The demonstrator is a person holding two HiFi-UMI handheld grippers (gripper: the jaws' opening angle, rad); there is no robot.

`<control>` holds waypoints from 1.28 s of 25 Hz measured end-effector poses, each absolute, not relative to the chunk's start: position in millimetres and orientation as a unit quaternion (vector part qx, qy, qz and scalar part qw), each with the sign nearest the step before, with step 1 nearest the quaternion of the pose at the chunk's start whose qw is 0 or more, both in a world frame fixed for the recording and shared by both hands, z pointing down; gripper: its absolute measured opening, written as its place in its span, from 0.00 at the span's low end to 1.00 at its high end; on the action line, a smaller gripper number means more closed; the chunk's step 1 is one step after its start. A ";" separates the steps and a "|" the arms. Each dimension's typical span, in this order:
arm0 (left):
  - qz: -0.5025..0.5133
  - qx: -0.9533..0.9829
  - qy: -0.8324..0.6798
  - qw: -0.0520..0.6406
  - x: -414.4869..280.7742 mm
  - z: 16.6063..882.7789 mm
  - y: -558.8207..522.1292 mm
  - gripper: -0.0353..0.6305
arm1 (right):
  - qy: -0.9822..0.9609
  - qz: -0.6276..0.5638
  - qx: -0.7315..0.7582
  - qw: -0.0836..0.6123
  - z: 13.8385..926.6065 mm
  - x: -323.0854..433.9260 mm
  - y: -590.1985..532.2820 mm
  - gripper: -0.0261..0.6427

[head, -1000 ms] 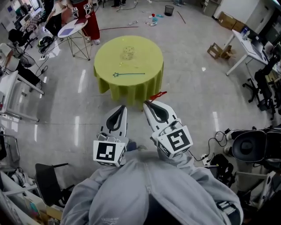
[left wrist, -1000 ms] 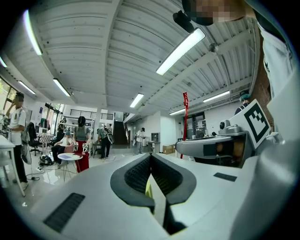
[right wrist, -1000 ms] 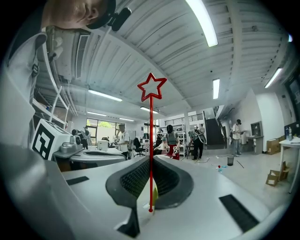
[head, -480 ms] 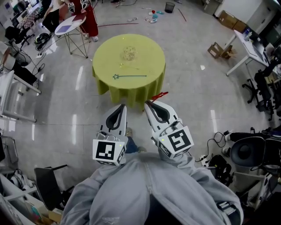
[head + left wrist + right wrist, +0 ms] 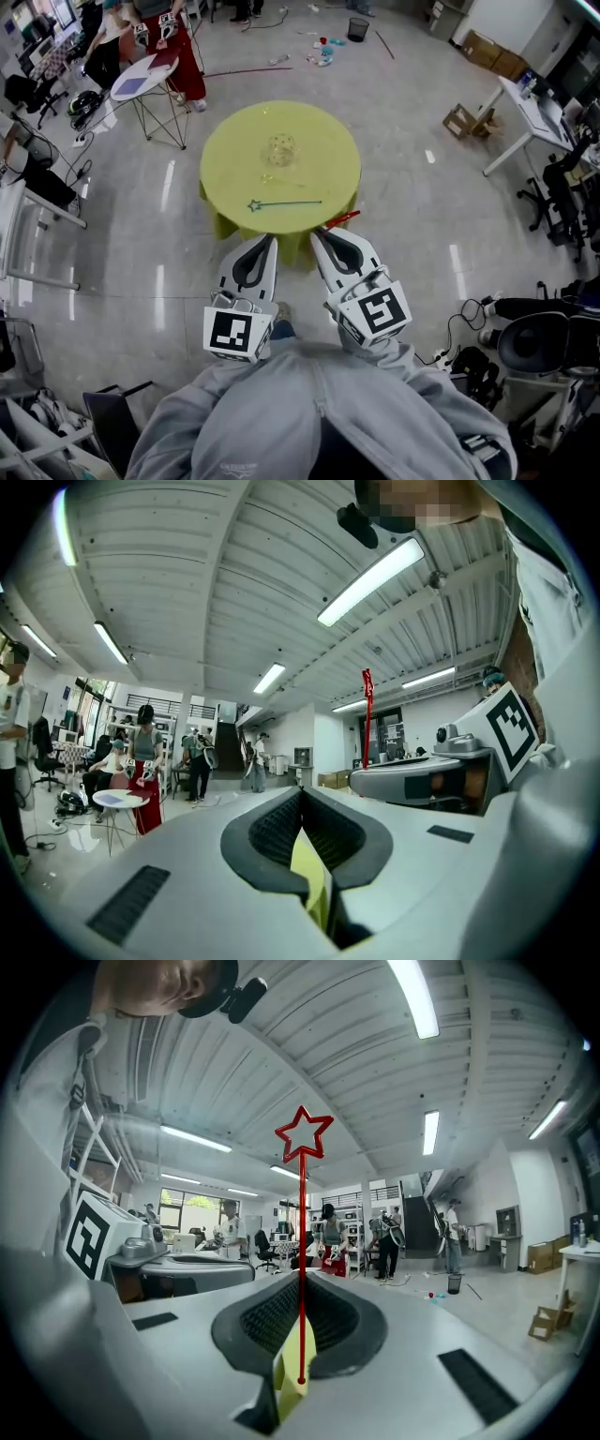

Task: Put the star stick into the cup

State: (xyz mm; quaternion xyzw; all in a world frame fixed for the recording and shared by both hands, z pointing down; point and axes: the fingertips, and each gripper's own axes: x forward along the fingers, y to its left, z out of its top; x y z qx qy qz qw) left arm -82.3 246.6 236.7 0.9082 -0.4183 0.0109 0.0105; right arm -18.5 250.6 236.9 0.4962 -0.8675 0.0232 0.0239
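A clear cup [image 5: 281,149] stands near the middle of the round yellow table [image 5: 323,155]. On the table's near side lies a thin teal star stick [image 5: 286,202]. My right gripper [image 5: 319,234] [image 5: 302,1279] is shut on a red star stick [image 5: 303,1232] that points upward, with its outlined star [image 5: 304,1134] at the top. In the head view the red star stick [image 5: 339,219] pokes out over the table's near edge. The left gripper [image 5: 267,240] [image 5: 302,794] is shut with nothing in it, beside the right one and just short of the table.
A small white side table [image 5: 141,70] with people beside it stands at the back left. Cardboard boxes [image 5: 464,117] and a white desk [image 5: 525,112] are at the right. Office chairs [image 5: 539,337] and cables crowd the right, and desks line the left.
The table has come closer in the head view, and both grippers now reach its near edge. The red star stick stays in the right gripper.
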 end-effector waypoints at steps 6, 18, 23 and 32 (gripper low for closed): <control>0.009 0.920 -0.393 0.009 -86.1 237.9 196.3 0.08 | -0.860 0.020 0.509 0.028 238.4 -29.0 201.5 0.10; 0.001 0.929 -0.369 0.019 -104.0 245.7 152.2 0.08 | -0.848 0.015 0.528 0.039 239.6 -48.4 163.9 0.10; -0.003 0.931 -0.365 0.023 -108.7 246.6 148.1 0.08 | -0.846 0.012 0.531 0.042 235.8 -51.6 160.2 0.10; -0.009 0.927 -0.374 0.025 -109.0 246.5 126.2 0.08 | -0.846 0.002 0.531 0.043 236.0 -48.8 139.2 0.10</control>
